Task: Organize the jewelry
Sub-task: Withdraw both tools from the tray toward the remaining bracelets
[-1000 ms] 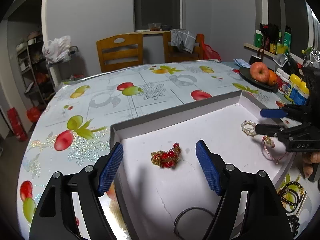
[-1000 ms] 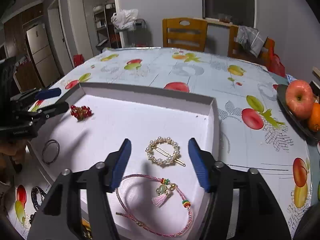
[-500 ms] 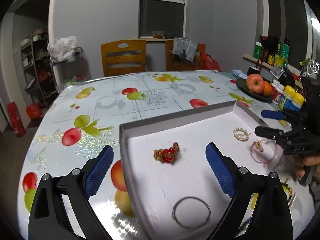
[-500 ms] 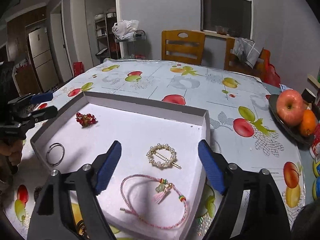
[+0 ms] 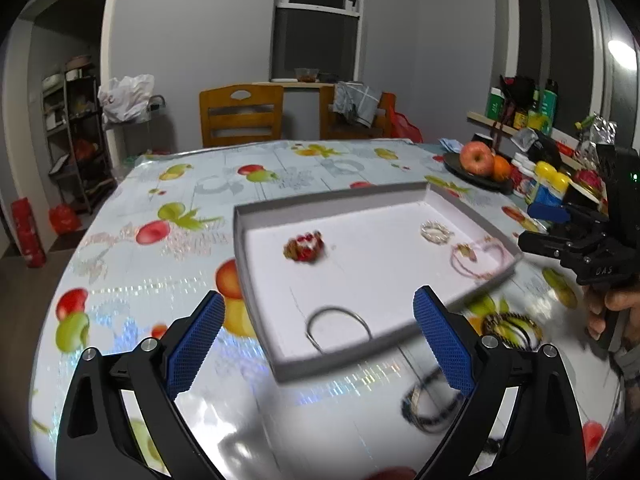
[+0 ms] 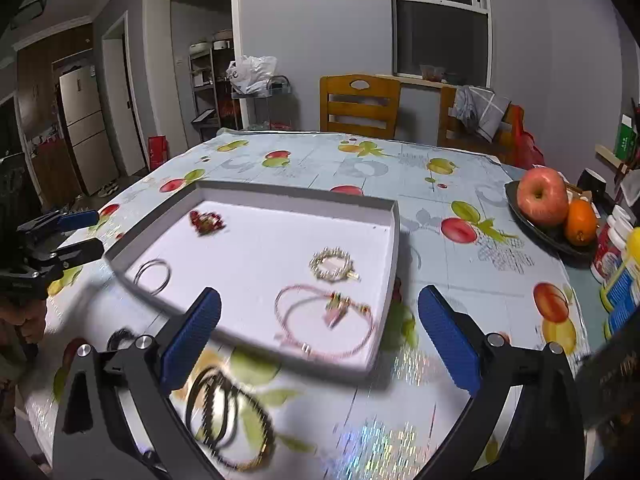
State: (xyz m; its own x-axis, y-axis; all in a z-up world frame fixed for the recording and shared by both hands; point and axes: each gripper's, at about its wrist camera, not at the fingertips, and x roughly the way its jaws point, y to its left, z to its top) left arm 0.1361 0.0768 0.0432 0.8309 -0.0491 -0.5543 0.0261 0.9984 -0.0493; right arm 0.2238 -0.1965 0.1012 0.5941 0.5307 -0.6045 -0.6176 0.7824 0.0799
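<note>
Grey-walled dining room, fruit-print cloth on the desk (image 6: 320, 160), two wooden chairs (image 6: 360, 106) at the far side, one with a cloth over its back.

Count: one shallow white tray (image 6: 394, 248), four pieces inside it. The red bead cluster (image 6: 207, 222) sits around 10 o'clock in the tray from the right wrist view, a thin ring bangle (image 6: 152, 276) at 8 o'clock, a pearl hair clip (image 6: 334, 266) near the middle-right, and a pink cord bracelet (image 6: 324, 322) with a small tassel at 5 o'clock, right by the near rim. Everything's a bit motion-blurred.

Outside the tray, a pile of dark bangles (image 6: 228, 412) lies on the cloth at 6 o'clock, near the tray's front edge. Can't count them exactly, they smear together.

The left gripper (image 5: 318, 338) is spread wide with nothing between the blue pads; its jaws have just been opening. It hangs over the tray's near corner, above the ring bangle (image 5: 338, 326). The right gripper (image 6: 320, 334) is also wide and empty, its jaws have just been opening too, with the pink bracelet showing between the fingers but not touched.

At 3 o'clock: a dark plate (image 6: 548, 236) with one apple (image 6: 542, 196) and one orange (image 6: 580, 226), plus some bottles (image 6: 618, 256) at the desk edge. Nothing blocks the tray.
</note>
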